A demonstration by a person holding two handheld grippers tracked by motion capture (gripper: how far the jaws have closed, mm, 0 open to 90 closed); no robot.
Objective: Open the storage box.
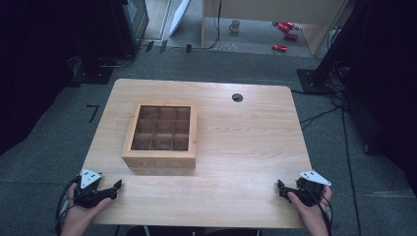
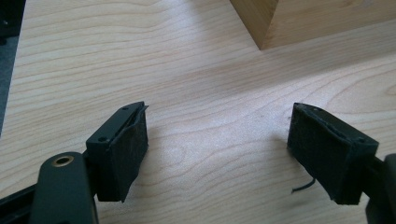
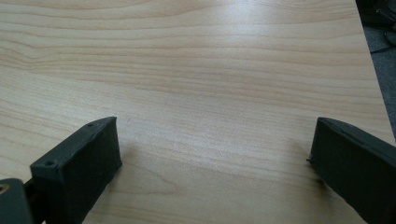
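Both hands are down at the near edge of the counter (image 1: 246, 147), one at each corner. The left gripper (image 1: 118, 185) sits at the near left, jaws spread wide with nothing between them, bare wood showing in the gap through the left gripper view (image 2: 217, 140). The right gripper (image 1: 280, 186) rests at the near right, jaws just as wide apart and empty, plain wood grain between them in the right gripper view (image 3: 212, 154).

The wooden tea box (image 1: 161, 137) stands left of centre on the counter, lid shut, a clear window on top showing a grid of compartments inside; what they hold is too dim to tell. It is near the left gripper and just ahead of it, its corner (image 2: 266, 28) poking into the top of that gripper's view. The right gripper is well apart from it with open wood between.

There's a round cable hole (image 1: 237, 97) near the counter's far edge. Beyond, on the floor, a mug (image 1: 235, 25) and some red cans (image 1: 284, 30) sit by a wooden panel, with cables (image 1: 319, 115) trailing off to the right.
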